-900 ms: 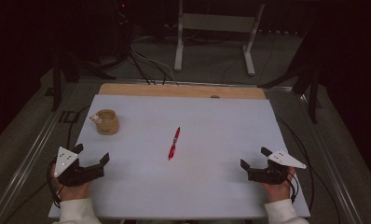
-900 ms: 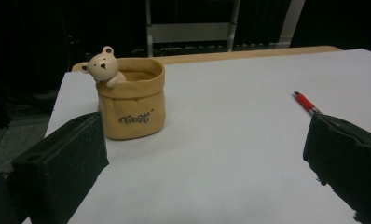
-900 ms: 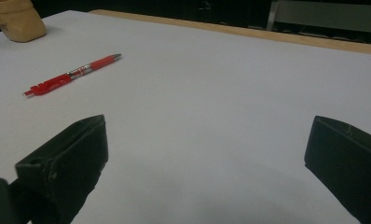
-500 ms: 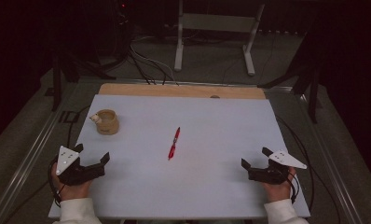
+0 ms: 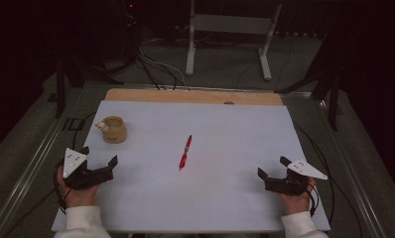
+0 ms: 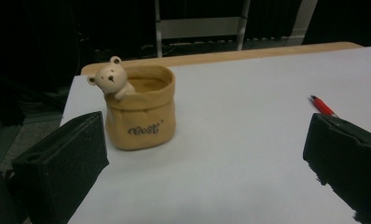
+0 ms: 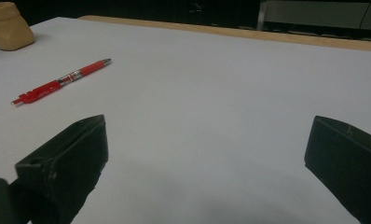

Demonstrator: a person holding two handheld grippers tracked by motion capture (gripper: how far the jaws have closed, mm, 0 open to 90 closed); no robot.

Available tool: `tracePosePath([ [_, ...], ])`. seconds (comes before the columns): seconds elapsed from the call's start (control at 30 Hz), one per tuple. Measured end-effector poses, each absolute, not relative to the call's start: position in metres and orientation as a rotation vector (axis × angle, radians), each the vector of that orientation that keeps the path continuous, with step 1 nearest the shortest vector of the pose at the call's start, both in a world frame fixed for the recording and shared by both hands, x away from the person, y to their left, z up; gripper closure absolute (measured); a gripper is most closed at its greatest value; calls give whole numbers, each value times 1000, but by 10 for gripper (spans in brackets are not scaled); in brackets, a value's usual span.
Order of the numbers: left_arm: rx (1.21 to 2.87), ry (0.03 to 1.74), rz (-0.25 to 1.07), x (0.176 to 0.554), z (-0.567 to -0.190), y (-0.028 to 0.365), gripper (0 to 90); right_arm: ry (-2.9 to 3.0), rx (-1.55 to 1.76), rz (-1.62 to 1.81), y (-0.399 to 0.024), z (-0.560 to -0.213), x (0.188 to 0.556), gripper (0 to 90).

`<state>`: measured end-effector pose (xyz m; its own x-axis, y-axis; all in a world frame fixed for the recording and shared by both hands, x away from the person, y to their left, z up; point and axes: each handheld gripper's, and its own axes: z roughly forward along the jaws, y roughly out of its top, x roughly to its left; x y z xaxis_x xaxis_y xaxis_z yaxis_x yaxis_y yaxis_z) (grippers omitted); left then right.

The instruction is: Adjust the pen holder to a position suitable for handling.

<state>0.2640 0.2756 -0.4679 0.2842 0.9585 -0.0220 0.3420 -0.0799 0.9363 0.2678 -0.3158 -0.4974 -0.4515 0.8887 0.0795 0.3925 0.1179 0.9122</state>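
A red pen [image 5: 185,152] lies flat near the middle of the white table top [image 5: 225,129], its tip pointing away from me; it also appears as the pen [image 7: 60,81] and, at the right edge, the pen [image 6: 321,105]. A tan pouch-shaped pot with a small bear figure on its rim [image 5: 113,129] stands at the back left, seen close up as the pot [image 6: 141,109]. My left gripper [image 5: 97,157] rests at the front left, open and empty, in front of the pot. My right gripper [image 5: 272,166] rests at the front right, open and empty, well right of the pen.
A wooden strip [image 5: 195,96] runs along the table's far edge. Beyond it stand a metal frame [image 5: 230,29] and cables on a dark floor. A rail [image 5: 32,163] borders the table's left side.
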Motion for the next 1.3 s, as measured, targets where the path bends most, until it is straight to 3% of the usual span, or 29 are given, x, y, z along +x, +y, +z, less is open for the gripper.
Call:
tracePosePath([
  [0.5, 1564, 1214, 836, 296, -465, 284, 2, 1907, 1238, 1308, -315, -498, 268, 0],
  [1.3, 1536, 1374, 855, 333, -462, 289, 2, 1909, 1242, 1306, -315, -498, 269, 0],
])
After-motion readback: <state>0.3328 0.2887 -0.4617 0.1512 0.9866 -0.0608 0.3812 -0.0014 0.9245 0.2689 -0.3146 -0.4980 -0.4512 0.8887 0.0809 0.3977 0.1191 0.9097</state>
